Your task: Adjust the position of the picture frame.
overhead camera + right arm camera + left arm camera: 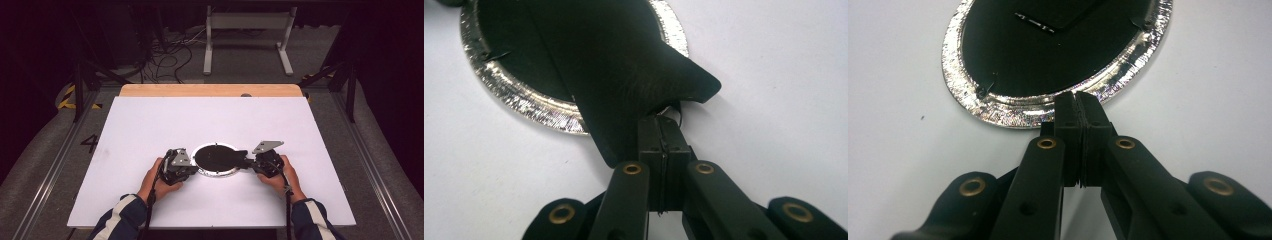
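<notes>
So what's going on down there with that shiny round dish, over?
Left tongs shut on foil dish rim. Right tongs shut on black sheet lying across the dish. Nothing in the way.

A white tabletop (pixel 150 130) covers most of a table whose bare wooden edge (pixel 210 90) shows along the far side. Beyond that edge stands a white metal frame (pixel 247 22) with two legs on flat feet. To the left of the frame, black cables (pixel 167 57) lie tangled on the grey carpeted floor (pixel 240 70). Metal rails (pixel 47 175) run along both sides of the table, with yellow-and-black hazard tape (pixel 67 97) near its far left corner. The surroundings are dark; light falls mainly on the tabletop.
</notes>
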### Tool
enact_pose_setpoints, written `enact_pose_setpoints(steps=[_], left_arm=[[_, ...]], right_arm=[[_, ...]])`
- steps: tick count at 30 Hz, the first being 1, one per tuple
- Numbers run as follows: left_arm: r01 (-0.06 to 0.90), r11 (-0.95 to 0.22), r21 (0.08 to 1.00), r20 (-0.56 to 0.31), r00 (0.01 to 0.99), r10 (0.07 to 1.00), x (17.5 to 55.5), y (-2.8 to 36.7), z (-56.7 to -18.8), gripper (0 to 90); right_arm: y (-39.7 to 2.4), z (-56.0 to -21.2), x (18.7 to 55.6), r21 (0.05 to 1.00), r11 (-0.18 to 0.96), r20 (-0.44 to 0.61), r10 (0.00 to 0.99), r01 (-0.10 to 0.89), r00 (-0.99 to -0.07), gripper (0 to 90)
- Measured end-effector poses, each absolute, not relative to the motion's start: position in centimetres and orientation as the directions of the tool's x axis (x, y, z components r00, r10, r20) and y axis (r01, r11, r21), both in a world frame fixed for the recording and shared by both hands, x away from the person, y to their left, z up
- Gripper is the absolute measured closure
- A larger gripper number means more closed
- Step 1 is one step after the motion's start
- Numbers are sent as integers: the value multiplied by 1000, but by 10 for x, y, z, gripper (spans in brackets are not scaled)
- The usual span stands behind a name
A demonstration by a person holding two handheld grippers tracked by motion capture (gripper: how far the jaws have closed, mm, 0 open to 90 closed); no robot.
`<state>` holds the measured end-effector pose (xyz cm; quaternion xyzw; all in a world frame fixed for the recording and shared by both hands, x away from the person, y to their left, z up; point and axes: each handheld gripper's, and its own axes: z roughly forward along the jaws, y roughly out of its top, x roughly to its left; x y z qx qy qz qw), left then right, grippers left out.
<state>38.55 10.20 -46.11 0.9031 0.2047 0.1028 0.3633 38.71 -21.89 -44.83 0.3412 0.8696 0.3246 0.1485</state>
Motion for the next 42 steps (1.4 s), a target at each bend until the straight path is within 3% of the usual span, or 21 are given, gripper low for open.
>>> enact_pose_setpoints(steps=[20,27,38,42], left_arm=[[323,-621,714,39,868,496,401,104,-463,867],[317,-633,707,16,887,462,393,100,-460,866],[257,-660,706,-16,937,348,368,72,-461,855],[246,-649,720,-10,938,345,363,63,-463,851]], right_arm=[[-215,-450,352,671,578,-35,652,466,-758,900],[-221,-447,354,680,575,-22,636,455,-771,900],[-244,-443,369,757,468,-83,761,456,-643,897],[-248,-447,382,767,414,-33,788,490,-614,896]])
